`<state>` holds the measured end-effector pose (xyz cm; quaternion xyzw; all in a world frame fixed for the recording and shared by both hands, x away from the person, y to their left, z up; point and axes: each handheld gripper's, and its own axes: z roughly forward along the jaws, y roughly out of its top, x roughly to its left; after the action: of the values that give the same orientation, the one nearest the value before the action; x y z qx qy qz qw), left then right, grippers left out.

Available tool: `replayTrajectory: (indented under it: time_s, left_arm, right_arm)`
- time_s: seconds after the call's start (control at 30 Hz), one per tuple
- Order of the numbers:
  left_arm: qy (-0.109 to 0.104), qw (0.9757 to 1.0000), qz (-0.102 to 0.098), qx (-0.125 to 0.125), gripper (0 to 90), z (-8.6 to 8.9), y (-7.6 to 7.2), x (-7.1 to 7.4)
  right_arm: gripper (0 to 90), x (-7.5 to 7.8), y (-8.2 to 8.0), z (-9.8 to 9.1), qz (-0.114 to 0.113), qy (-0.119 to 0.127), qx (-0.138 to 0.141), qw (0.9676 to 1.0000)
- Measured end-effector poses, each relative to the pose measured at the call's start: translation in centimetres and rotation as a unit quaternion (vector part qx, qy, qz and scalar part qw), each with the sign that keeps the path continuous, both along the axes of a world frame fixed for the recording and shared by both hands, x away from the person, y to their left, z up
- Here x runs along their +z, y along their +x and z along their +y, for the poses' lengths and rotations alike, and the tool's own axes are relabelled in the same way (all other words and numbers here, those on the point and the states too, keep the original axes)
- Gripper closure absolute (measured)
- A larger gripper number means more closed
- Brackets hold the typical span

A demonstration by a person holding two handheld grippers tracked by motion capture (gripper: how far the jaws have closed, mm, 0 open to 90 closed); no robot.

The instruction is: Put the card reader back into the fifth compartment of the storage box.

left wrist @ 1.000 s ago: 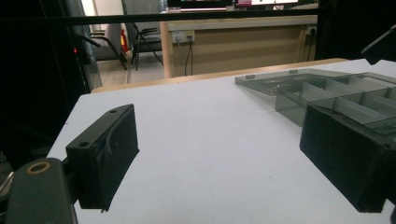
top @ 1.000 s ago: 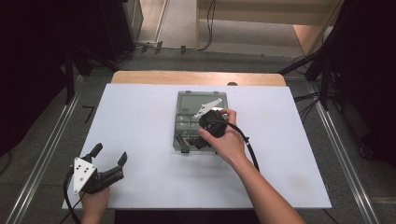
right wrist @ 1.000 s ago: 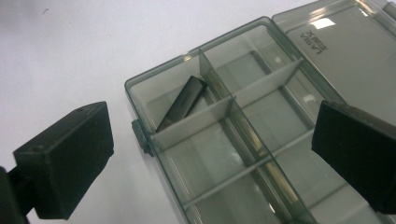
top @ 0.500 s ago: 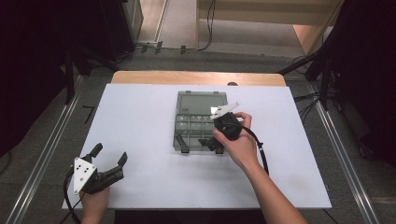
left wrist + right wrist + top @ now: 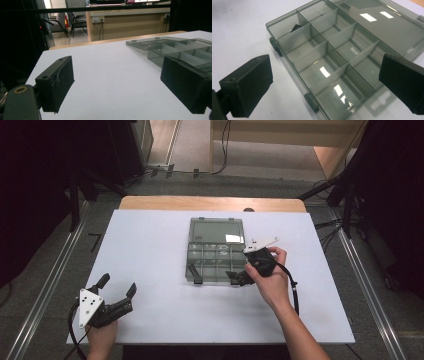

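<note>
My right gripper (image 5: 239, 276) stands wide open and empty at centre frame, jaws over the near right corner of the open compartment box (image 5: 216, 251). My left gripper (image 5: 116, 292), lower left of the frame, is likewise spread and empty above the white table (image 5: 150, 245), well apart from the box.

Glossy translucent plastic organiser box (image 5: 332, 57), matt white table (image 5: 150, 250), seemingly laminate
</note>
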<state>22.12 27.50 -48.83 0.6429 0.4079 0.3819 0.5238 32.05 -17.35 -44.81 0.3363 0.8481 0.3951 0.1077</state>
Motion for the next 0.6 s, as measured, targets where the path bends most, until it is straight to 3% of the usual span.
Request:
replayTrajectory:
  time_s: [0.37,0.6]
  left_arm:
    - [0.003,1.0,-0.001,0.0,11.6,-0.1,0.0,0.0]
    - [0.015,0.9999,0.001,0.001,11.6,-0.4,0.1,0.0]
  right_arm:
    - [0.0,-1.2,-2.5,-3.2,-0.016,0.032,-0.025,0.9991]
    - [0.0,-2.0,-4.6,-5.9,-0.031,0.062,-0.045,0.9966]
